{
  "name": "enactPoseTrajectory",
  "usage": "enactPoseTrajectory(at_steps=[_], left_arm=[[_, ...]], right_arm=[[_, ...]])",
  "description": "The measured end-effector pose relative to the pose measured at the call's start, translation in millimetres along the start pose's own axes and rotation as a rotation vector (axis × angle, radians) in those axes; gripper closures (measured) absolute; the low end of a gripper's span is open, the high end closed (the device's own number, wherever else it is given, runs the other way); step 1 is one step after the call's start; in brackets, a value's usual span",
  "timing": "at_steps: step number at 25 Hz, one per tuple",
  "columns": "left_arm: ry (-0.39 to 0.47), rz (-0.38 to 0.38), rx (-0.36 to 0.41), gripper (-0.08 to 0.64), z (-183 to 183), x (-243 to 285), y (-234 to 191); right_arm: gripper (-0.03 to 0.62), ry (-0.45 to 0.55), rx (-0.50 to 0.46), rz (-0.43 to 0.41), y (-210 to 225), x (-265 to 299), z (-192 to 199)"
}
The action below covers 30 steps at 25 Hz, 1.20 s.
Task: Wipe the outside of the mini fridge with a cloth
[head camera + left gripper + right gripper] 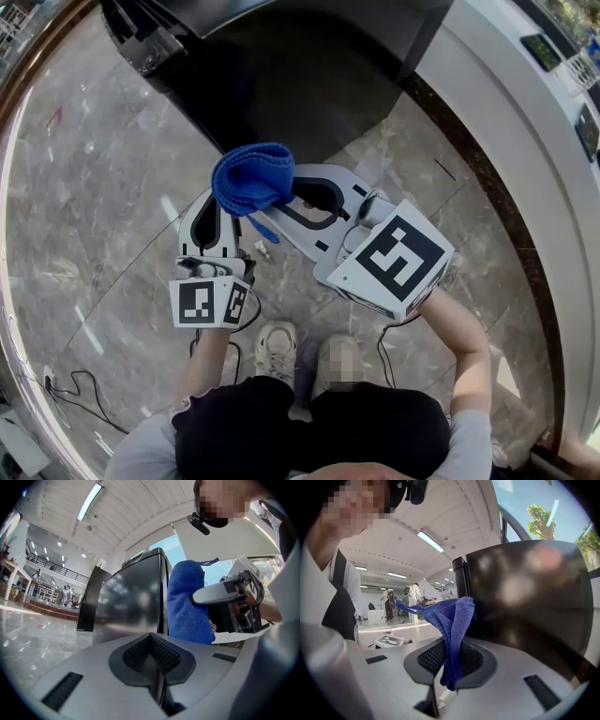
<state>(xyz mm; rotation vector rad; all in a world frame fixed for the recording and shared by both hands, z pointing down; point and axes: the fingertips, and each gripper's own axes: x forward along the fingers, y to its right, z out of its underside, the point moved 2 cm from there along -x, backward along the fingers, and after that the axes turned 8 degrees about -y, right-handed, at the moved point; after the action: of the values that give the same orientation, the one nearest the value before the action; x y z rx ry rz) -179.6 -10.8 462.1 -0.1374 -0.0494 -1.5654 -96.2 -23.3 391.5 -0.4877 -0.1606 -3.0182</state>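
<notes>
R gripper [449, 667] clamped on blue cloth [251, 176], mid-frame, near mini fridge [300, 84] at top centre; contact unclear. L gripper [157, 667] jaws together, empty. Wipe prob not started, so all outer faces still to do.

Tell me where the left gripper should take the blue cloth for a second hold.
Take the bunched upper fold of the cloth, coming from the person's left. The right gripper pinches its lower part, so only the bunch above the fingers stands free. Open the left gripper first; it is shut.
</notes>
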Motion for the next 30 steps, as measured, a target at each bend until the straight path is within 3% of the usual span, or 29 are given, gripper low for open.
enactPoseTrajectory(at_steps=[13,21,30], left_arm=[[-0.009,0.027,-0.012,0.555,4.4,5.1,4.2],[-0.013,0.037,-0.017,0.555,6.1,8.8,5.0],[-0.013,0.077,-0.014,0.555,6.4,11.1,17.6]], right_arm=[[0.520,-0.098,-0.092,0.118,17.9,33.4,18.1],[0.520,-0.042,-0.003,0.236,57.5,12.6,14.8],[0.520,0.021,0.100,0.497,139.0,-39.2,21.8]])
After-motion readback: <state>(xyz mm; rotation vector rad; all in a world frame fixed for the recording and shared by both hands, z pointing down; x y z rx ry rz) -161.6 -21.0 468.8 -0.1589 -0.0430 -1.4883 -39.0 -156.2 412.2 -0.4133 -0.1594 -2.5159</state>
